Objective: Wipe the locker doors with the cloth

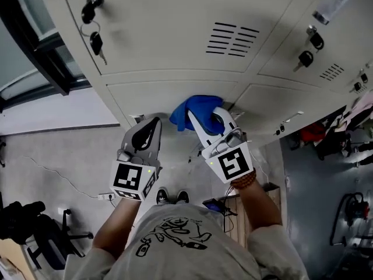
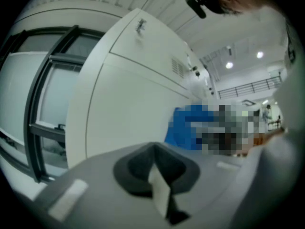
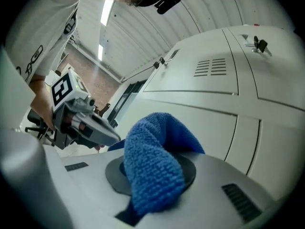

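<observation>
A blue cloth is bunched against the lower cream locker door, near the seam between two doors. My right gripper is shut on the blue cloth, which bulges out over its closed jaws. My left gripper hangs just left of the cloth, close to the same door, shut with nothing in it. In the left gripper view the cloth shows to the right, partly under a mosaic patch. The left gripper also shows in the right gripper view.
Keys hang from the upper door's lock, and more keys hang at the right. Vent slots sit above the cloth. A window frame borders the lockers at left. A black chair and a cable lie on the floor.
</observation>
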Demonstrator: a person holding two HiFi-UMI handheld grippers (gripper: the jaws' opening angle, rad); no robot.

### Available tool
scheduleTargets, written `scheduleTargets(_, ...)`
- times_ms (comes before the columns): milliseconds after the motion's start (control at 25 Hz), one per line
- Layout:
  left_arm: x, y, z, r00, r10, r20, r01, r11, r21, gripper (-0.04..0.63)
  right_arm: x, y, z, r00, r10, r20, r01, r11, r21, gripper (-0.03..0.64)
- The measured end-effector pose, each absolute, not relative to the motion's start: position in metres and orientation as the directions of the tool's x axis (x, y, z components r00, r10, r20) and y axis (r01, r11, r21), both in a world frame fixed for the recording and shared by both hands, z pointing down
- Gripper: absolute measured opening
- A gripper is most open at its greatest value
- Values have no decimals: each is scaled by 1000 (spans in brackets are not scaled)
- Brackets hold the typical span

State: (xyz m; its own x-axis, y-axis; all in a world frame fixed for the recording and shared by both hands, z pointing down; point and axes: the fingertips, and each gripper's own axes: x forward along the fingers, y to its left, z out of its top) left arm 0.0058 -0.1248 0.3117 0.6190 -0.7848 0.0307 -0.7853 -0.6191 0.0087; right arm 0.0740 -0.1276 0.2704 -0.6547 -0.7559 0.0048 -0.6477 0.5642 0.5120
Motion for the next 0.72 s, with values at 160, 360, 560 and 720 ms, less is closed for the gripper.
scheduleTargets(160,0,-122,302,618,-786,16,-786,-618,7,3,76,-126,236,-646,-763,-39,-670,541,508,23)
scheduleTargets(360,-5,-119,290,619,-786,-5,-786,-619,0,3,80,-125,196,-631,-763,-143,-741,537,404,23)
scheduleTargets(560,-12,-112,283,615,-788,-8,-788,-615,-9,3,68,-109,185,-602,-775,-193,-781,520,346,23)
scheduleTargets(720,-22,-107,275,598,-801,-18,-801,-598,-2,3,55,-90,201,-569,-798,-197,-815,515,266,23)
